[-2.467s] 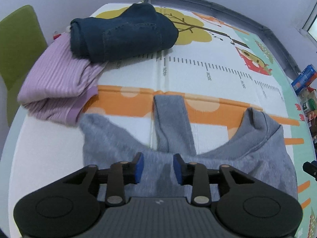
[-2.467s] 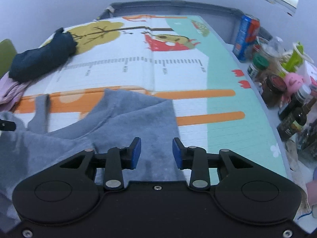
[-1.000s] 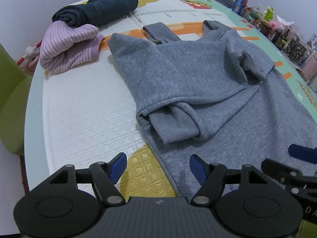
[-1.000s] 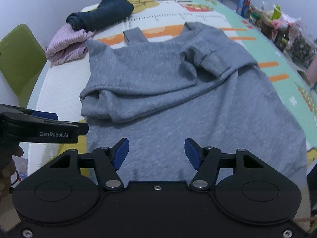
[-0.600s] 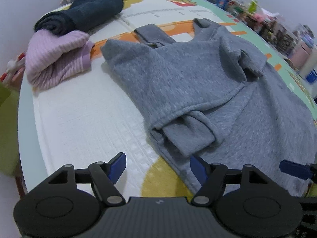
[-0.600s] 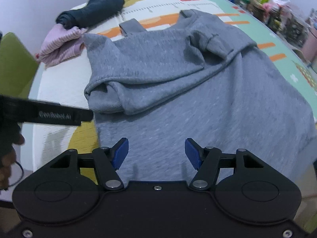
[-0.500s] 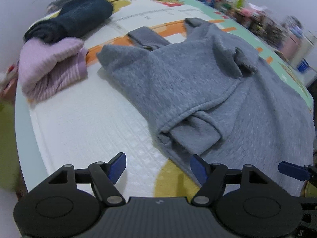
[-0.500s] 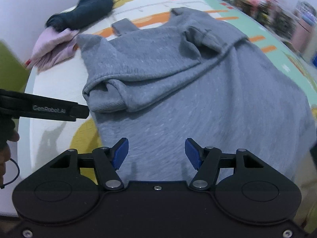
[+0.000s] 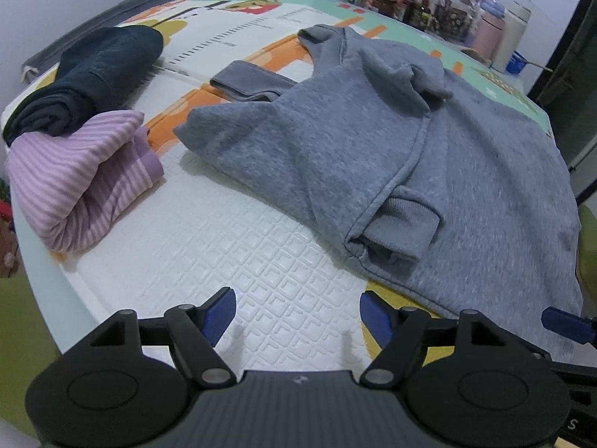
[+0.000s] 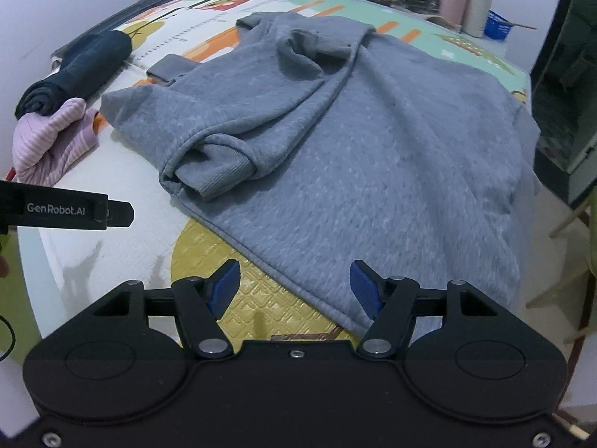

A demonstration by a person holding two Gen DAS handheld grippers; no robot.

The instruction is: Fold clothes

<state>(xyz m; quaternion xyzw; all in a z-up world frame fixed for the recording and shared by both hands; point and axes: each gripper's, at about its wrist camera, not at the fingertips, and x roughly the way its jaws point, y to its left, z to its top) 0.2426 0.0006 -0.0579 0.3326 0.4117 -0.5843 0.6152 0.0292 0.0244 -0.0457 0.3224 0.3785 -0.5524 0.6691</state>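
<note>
Grey sweatshirt (image 10: 373, 156) lies spread over the middle and right of the counter, body flat. Both sleeves are folded in across the chest: one ribbed cuff (image 10: 220, 171) rests on the body at centre left of the right wrist frame, the other sleeve is bunched near the collar in the upper centre. The hem runs diagonally across the lower centre, just above the right tongs (image 10: 294, 287). A ribbed strip (image 9: 253, 82) pokes out at the far side. The fabric looks thick, fleecy and a bit wrinkled.

Left tongs (image 9: 298, 313) are spread with nothing between the blue pads, over bare white mat just left of the hem. Right tongs are also spread; their jaws have just been opening, the hem edge sits between the pads in the frame, and nothing is pinched.

The counter is covered by a patterned play mat (image 9: 238, 246): embossed white, a yellow patch, orange bars, a ruler print, green at the far side. A striped lilac garment (image 9: 78, 175) is folded at the left, touching a rolled dark navy garment (image 9: 93, 71) behind it. Bottles and jars (image 9: 429, 7) crowd the far right edge. The wall is plain pale, with a dark opening at the right.

Open mat shows at lower left, between the lilac garment and the sweatshirt. The sweatshirt's right side reaches the counter edge.
</note>
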